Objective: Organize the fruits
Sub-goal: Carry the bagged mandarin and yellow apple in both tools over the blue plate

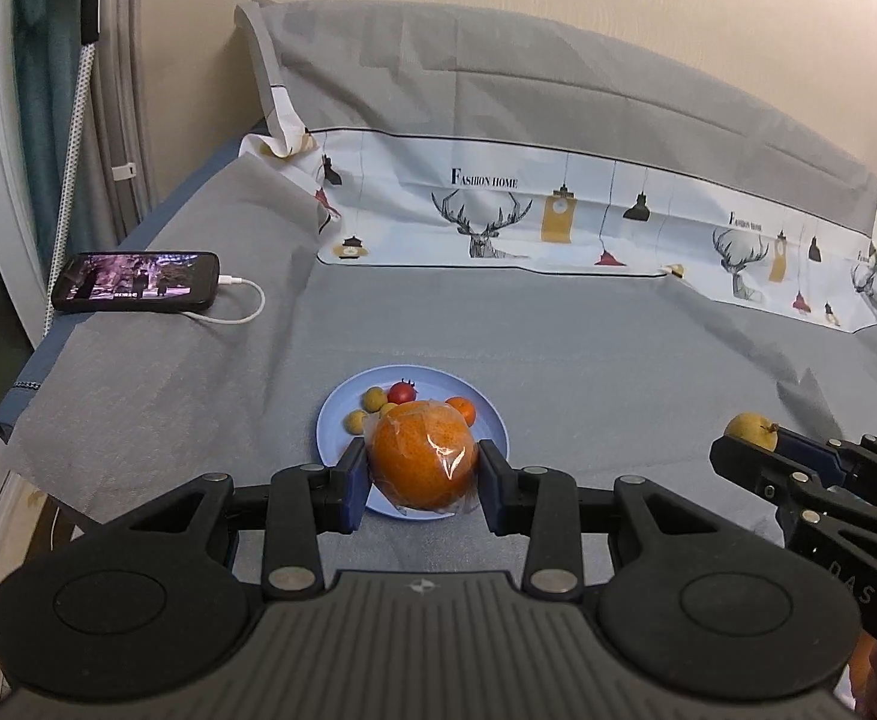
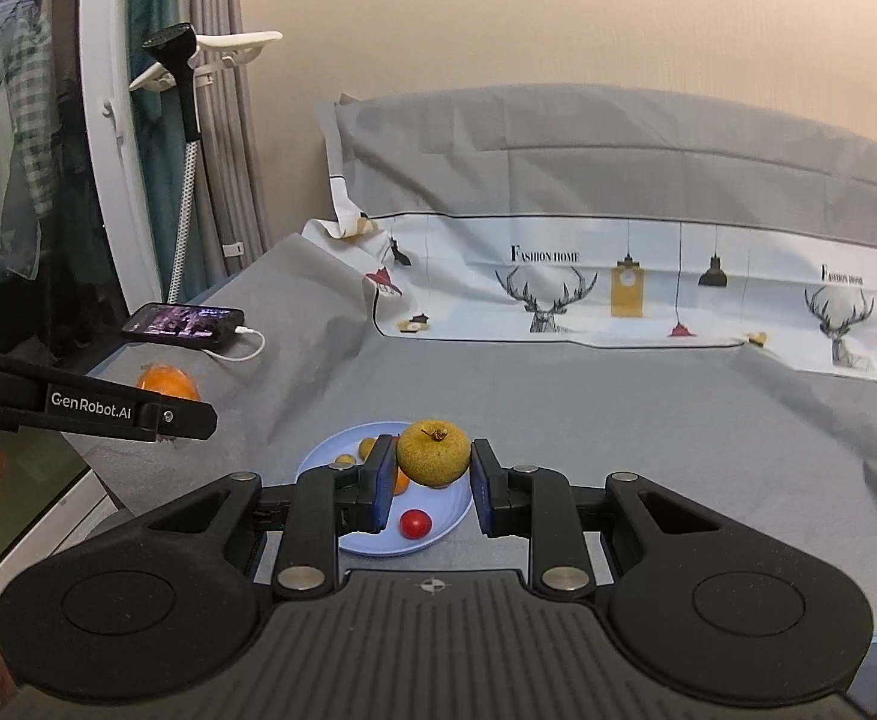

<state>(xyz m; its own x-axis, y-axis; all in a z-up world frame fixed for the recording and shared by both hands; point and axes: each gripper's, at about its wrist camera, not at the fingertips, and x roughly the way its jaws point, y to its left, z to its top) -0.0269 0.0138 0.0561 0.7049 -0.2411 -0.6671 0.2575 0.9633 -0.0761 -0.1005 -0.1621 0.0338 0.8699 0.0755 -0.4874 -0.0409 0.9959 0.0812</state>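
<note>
A light blue plate (image 1: 492,420) lies on the grey bed cover and holds a red cherry tomato (image 1: 403,392), a small orange (image 1: 462,408) and several small yellow-green fruits (image 1: 372,399). My left gripper (image 1: 420,471) is shut on a large plastic-wrapped orange (image 1: 420,459), held above the plate's near side. My right gripper (image 2: 429,474) is shut on a yellow-brown pear (image 2: 432,452), held above the plate (image 2: 438,531). The tomato (image 2: 416,523) also shows in the right wrist view. The pear (image 1: 750,429) shows at the right of the left wrist view.
A phone (image 1: 138,289) with a white charging cable lies on the bed's left edge. A folded quilt with a deer print (image 1: 498,222) lies along the back. A garment steamer (image 2: 183,120) stands to the left by the curtain.
</note>
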